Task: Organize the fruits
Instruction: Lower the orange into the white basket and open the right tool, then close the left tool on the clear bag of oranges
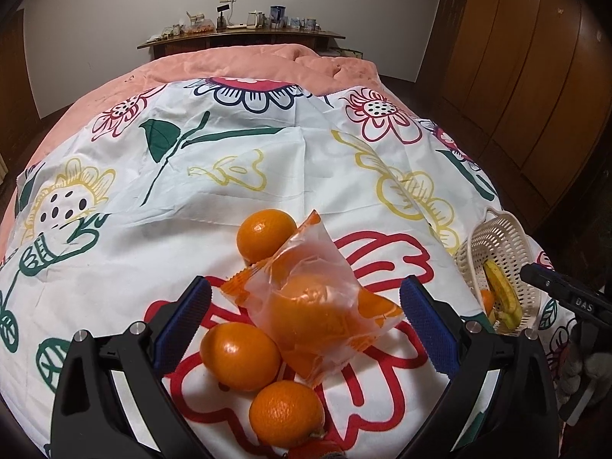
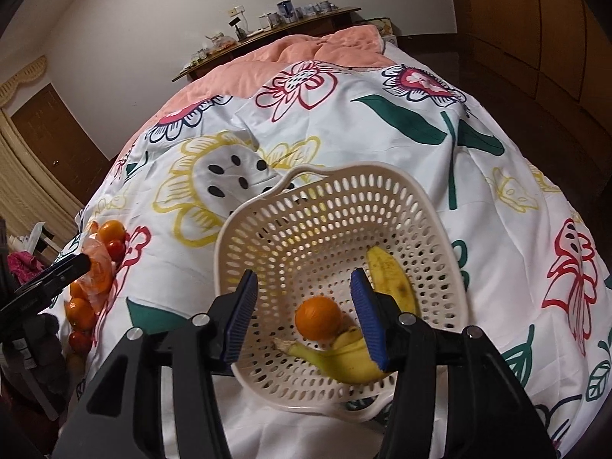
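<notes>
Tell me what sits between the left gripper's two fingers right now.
In the left wrist view, the left gripper stands open around a clear plastic bag holding an orange; its pads do not touch it. Loose oranges lie beside it.

In the left wrist view a red fruit (image 1: 317,450) is cut off by the bottom edge, the basket (image 1: 497,237) hides most of its banana (image 1: 501,290) and orange (image 1: 487,300), and the small things on the far shelf (image 1: 244,34) are too tiny to tell.
</notes>
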Demonstrator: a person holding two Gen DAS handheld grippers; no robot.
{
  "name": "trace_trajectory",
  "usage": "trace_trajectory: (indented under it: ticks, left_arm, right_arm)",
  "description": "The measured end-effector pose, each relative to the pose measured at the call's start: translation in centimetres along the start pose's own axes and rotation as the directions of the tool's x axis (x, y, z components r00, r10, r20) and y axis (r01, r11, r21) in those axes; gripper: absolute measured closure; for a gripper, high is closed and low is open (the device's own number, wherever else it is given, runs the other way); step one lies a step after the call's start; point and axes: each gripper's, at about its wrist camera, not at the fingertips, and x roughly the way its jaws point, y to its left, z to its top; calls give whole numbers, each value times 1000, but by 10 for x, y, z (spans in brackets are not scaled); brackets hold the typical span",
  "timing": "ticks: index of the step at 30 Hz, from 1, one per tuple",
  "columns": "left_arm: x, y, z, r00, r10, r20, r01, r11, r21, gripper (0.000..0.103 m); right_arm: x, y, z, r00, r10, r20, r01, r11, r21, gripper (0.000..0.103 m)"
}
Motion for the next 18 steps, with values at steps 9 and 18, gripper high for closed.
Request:
trace_trajectory:
  ticks: [9,18]
  left_arm:
    - [16,-1,4,998,-37,-49,37,999,5,15]
    - [4,-11,3,998,-55,-7,55,997,55,42]
  right_arm:
    - [-6,9,-1,1000,19,8,-19,1000,-15,52]
    - [-13,10,-2,999,26,21,-26,1000,-14,52]
